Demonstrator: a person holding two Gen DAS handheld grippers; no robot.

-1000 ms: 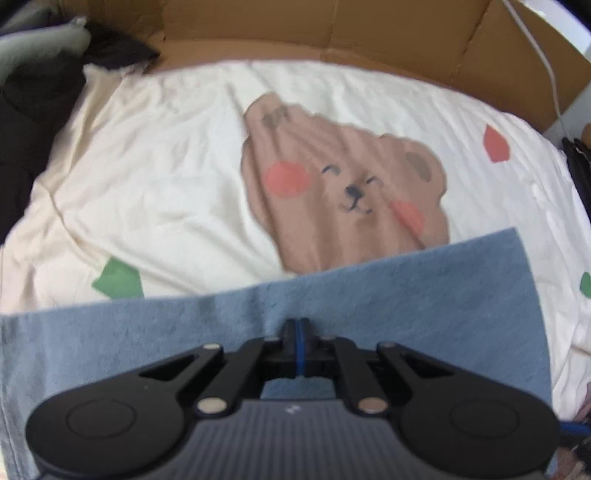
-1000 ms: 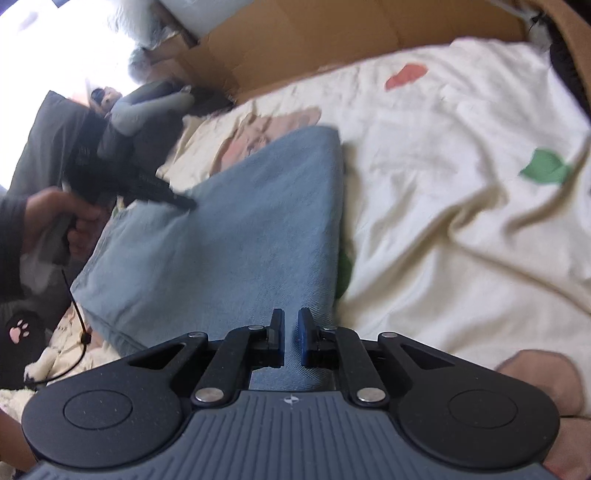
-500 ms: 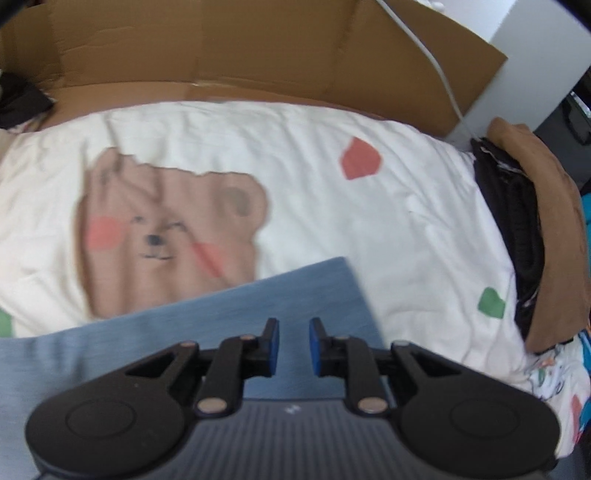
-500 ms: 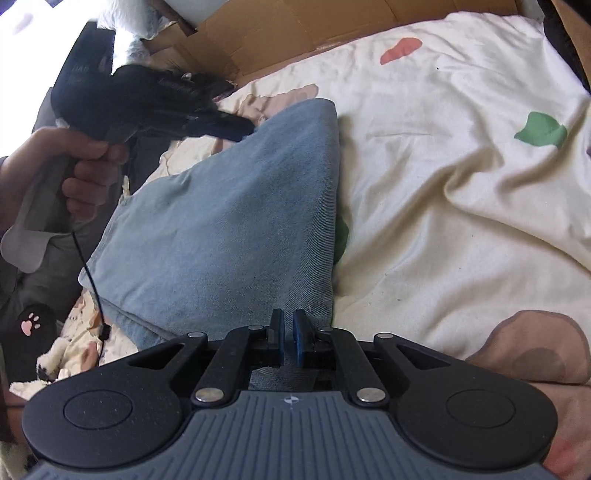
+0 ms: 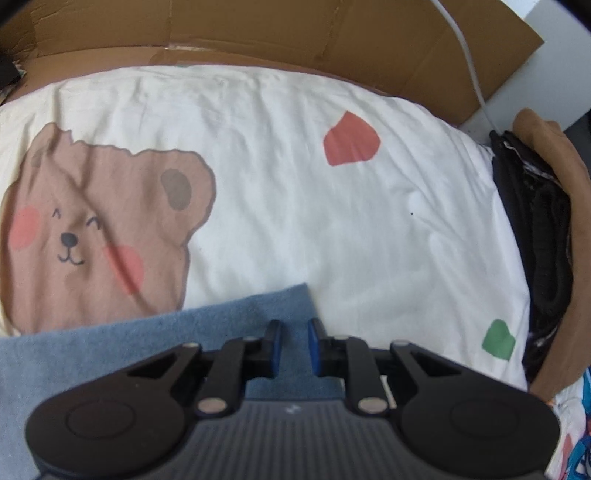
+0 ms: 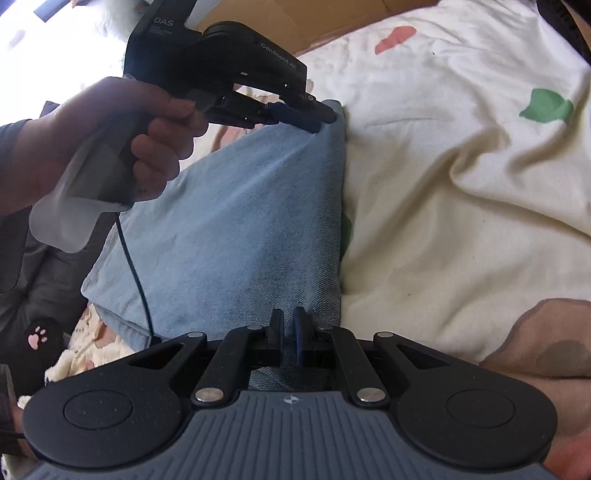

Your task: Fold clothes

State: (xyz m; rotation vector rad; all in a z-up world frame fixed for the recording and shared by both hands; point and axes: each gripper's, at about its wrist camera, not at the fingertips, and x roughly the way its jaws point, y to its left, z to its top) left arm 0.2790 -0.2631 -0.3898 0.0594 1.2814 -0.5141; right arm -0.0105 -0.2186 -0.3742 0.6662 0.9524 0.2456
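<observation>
Denim (image 6: 236, 236) half-folded on the bed (image 6: 443, 147) — right gripper (image 6: 287, 332) pinches its near corner, left gripper (image 5: 294, 341) narrowly parted over the far corner — clamp before lifting

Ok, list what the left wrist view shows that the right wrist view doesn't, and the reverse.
Left wrist only: the bear's smiling face and a white cable. Right wrist only: a hand holding the left gripper, jaws just opened, at the corner of the blue garment with nothing clearly between them; also a black cable. Both: the blue garment, the cream sheet, the cardboard.
</observation>
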